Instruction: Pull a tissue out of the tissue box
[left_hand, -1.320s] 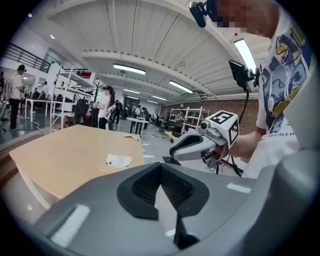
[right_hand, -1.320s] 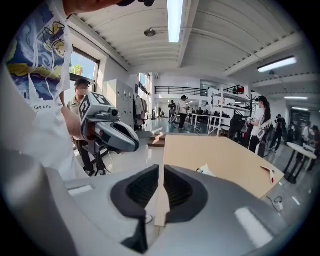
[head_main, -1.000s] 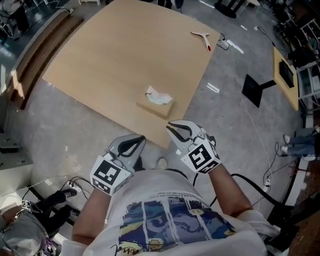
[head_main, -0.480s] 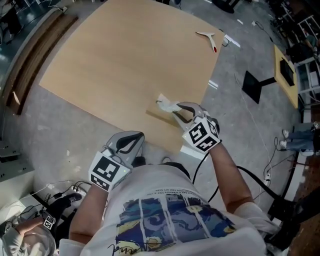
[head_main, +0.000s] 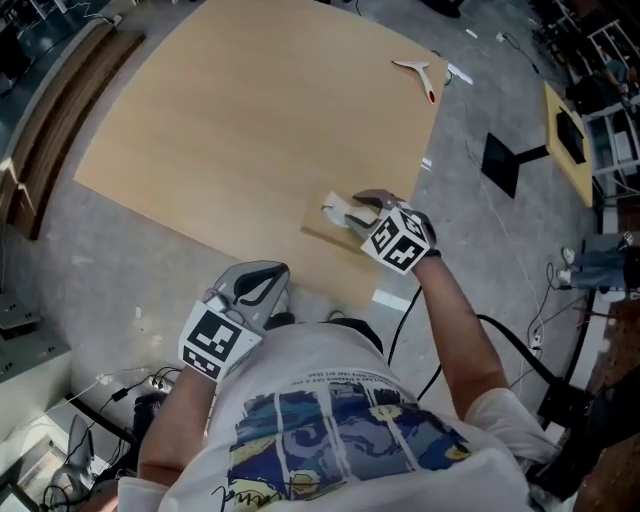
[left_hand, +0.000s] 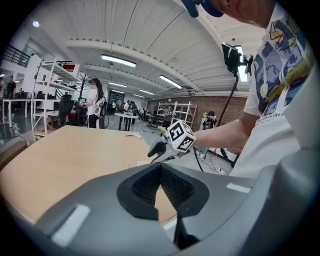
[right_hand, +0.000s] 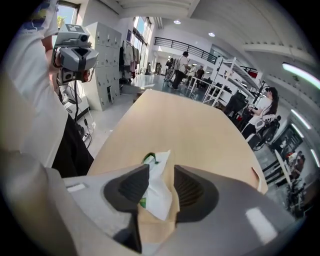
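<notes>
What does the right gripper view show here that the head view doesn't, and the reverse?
Right gripper view only: the tissue stands between the opening jaws of the right gripper, not pinched, and people stand beyond the far end of the table. Head view only: the left gripper hangs off the table's near edge, and a white boomerang-shaped piece lies at the far corner. Both: the table, the tissue box, the tissue and the right gripper.

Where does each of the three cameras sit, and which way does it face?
Head view: on the head, steeply down at table, tissue box; forearms, shirt.
Left gripper view: on shut left gripper, across table; right forearm, shirt.
Right gripper view: on right gripper, jaws opening around tissue; shirt.
Shared: head and left gripper views show the right gripper.
</notes>
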